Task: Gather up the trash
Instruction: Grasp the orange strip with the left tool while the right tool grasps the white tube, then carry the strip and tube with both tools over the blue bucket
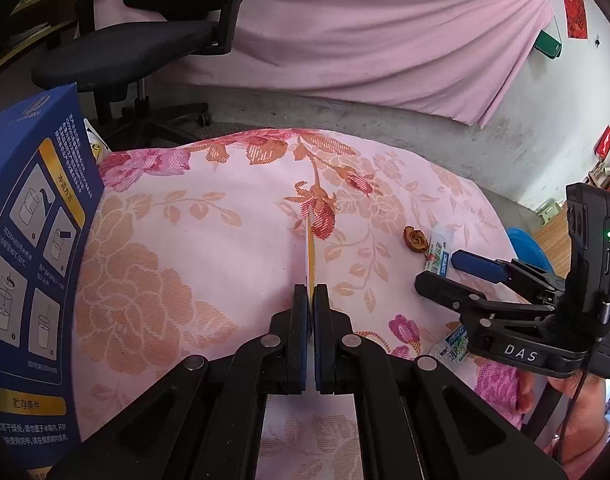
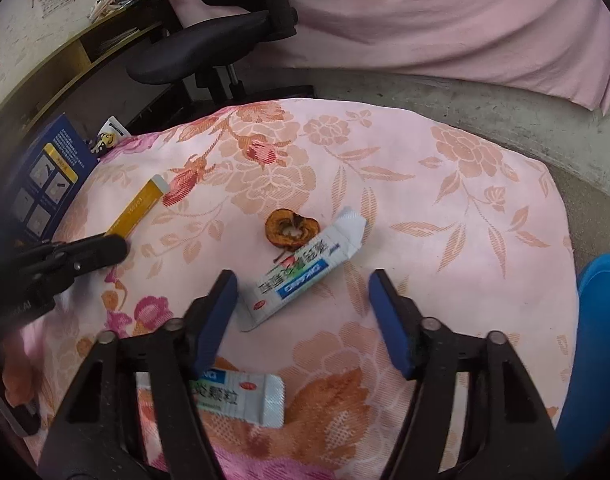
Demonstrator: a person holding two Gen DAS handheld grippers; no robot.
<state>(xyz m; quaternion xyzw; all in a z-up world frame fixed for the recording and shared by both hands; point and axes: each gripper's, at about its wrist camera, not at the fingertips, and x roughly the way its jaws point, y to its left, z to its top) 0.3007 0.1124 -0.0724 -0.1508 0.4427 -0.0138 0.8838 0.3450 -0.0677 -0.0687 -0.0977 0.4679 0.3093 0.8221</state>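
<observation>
My left gripper (image 1: 310, 292) is shut on a thin yellow sachet (image 1: 310, 248), seen edge-on and held just above the floral cloth (image 1: 185, 220); in the right wrist view the same yellow sachet (image 2: 139, 206) sticks out of the left gripper (image 2: 117, 238). My right gripper (image 2: 303, 284) stands open above a white, green and blue packet (image 2: 305, 272). A dried brown fruit piece (image 2: 291, 230) lies just beyond that packet. A second white packet (image 2: 241, 398) lies under the right gripper's left finger. From the left wrist view, the right gripper (image 1: 445, 270) hovers by the packet (image 1: 439, 250).
A tall blue box (image 1: 29, 260) stands at the table's left edge, with a small white and yellow wrapper (image 2: 111, 136) behind it. A black office chair (image 1: 137, 48) is past the table. A blue bin (image 2: 597, 352) is at the right. A pink curtain hangs behind.
</observation>
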